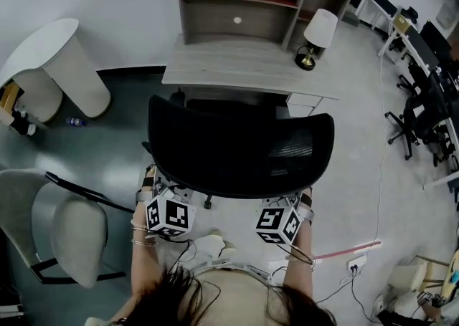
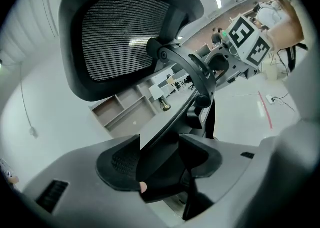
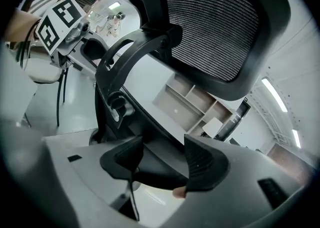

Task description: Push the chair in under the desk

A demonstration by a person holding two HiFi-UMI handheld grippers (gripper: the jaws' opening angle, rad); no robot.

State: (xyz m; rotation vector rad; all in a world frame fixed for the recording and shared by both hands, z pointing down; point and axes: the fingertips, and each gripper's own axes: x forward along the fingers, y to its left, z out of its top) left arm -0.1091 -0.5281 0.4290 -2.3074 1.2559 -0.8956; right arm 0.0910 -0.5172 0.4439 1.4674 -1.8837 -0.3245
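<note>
Head and gripper views. One black mesh chair (image 1: 237,149), one desk (image 1: 244,66), two grippers. I read the left gripper (image 2: 160,164) as half-open, its jaws clamped on the lower rim of the chair's back. The right gripper (image 3: 162,167) grips the same rim further right. The chair stands close before the desk, back towards me. One lamp (image 1: 315,34) sits on the desk's right end. One beige chair (image 1: 68,228) and one white table (image 1: 54,66) stand left, well apart.

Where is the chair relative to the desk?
Head view, centre: the office chair stands directly in front of the desk, backrest toward the person, left gripper and right gripper at its lower edge.
</note>
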